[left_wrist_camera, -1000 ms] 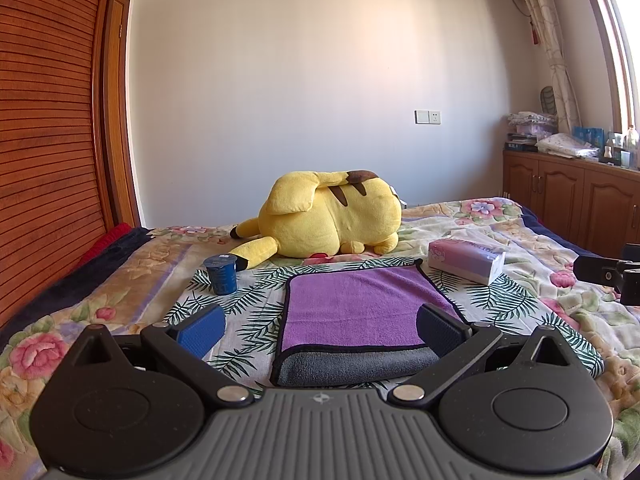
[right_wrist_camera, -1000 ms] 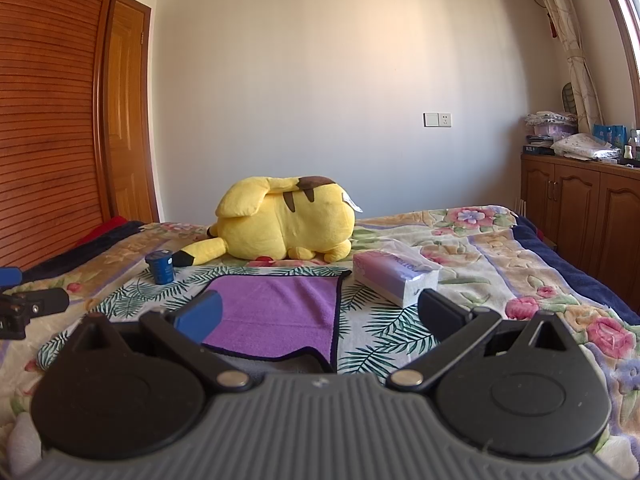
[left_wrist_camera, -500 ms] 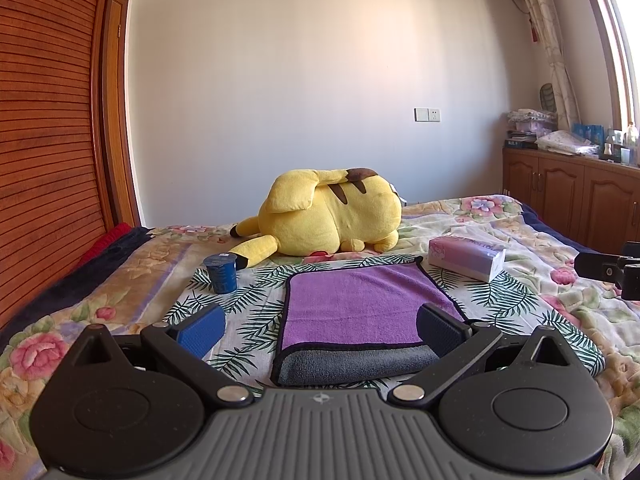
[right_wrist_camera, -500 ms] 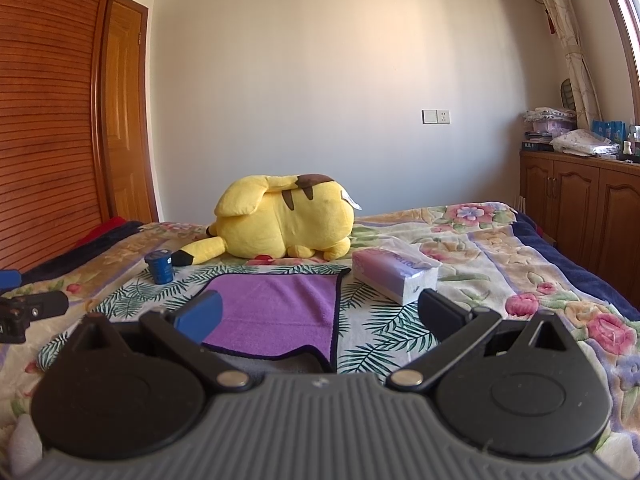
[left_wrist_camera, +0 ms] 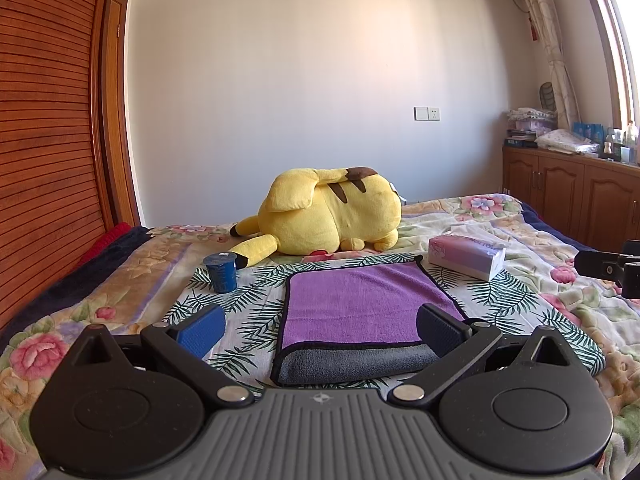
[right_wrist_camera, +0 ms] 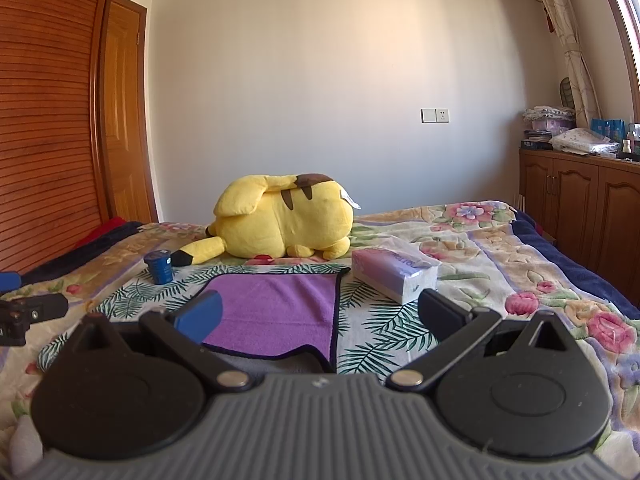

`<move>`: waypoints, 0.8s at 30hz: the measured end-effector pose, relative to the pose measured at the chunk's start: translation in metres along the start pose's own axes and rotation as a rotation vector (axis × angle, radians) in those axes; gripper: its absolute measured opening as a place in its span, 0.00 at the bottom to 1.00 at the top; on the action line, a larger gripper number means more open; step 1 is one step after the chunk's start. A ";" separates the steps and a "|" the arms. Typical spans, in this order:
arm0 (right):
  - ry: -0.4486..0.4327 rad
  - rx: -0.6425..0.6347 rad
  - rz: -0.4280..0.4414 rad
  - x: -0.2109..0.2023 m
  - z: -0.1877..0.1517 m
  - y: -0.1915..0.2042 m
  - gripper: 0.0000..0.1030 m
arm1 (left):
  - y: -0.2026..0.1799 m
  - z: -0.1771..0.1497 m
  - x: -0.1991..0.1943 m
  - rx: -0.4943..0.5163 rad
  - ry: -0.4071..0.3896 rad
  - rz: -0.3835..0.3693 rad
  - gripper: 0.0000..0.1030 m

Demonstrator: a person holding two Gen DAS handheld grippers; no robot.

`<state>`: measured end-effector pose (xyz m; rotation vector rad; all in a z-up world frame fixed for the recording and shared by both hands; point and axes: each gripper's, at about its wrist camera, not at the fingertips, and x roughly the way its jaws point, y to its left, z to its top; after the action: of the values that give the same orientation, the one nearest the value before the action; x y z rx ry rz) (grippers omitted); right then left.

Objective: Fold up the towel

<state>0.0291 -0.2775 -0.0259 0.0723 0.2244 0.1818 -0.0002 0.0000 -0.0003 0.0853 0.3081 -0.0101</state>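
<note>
Bed (left_wrist_camera: 520,232) with floral cover carries everything. Plush (left_wrist_camera: 332,212), yellow, lies at the far side, behind the towel. Towel (left_wrist_camera: 360,308) lies flat on the bed: purple face up, black trim, grey layer showing along the near edge. Tissue pack (left_wrist_camera: 466,256) sits just beside the towel's far right corner, apart from it. Blue cup (left_wrist_camera: 221,271) stands upright left of the towel, near the plush's tail.

Left gripper (left_wrist_camera: 320,326): fingers spread wide, holding nothing, above the towel's near edge. Right gripper (right_wrist_camera: 320,312): fingers likewise spread, empty, over the towel's near right corner.

Left view shows the towel's grey near edge whole, and the right gripper's tip at the right margin. Right view hides most of that edge behind its own body, and shows the left gripper's tip (right_wrist_camera: 32,312) at the left margin.
</note>
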 end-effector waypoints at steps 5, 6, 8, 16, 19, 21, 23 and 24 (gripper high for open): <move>0.000 0.001 0.001 0.000 0.000 0.000 1.00 | 0.001 0.000 0.000 0.002 0.001 0.000 0.84; 0.000 0.002 0.000 0.000 0.000 0.000 1.00 | 0.001 -0.001 0.000 0.002 0.001 -0.001 0.84; 0.001 0.006 -0.001 0.000 0.001 0.000 1.00 | 0.002 -0.002 0.003 0.003 0.000 -0.001 0.84; 0.001 0.007 -0.001 0.000 0.001 -0.001 1.00 | 0.004 -0.003 -0.001 0.002 0.005 -0.001 0.84; 0.001 0.007 -0.001 0.000 0.000 0.000 1.00 | 0.000 -0.002 0.001 0.007 0.011 -0.001 0.84; 0.001 0.007 -0.001 0.000 0.001 -0.001 1.00 | 0.000 -0.002 0.001 0.008 0.016 -0.001 0.84; 0.004 0.007 0.000 0.000 0.000 -0.001 1.00 | 0.000 -0.002 0.002 0.009 0.024 -0.002 0.84; 0.006 0.007 0.000 0.001 0.001 -0.001 1.00 | 0.001 -0.003 0.002 0.011 0.029 -0.002 0.84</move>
<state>0.0299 -0.2781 -0.0255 0.0789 0.2311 0.1812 0.0013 0.0008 -0.0035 0.0959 0.3369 -0.0123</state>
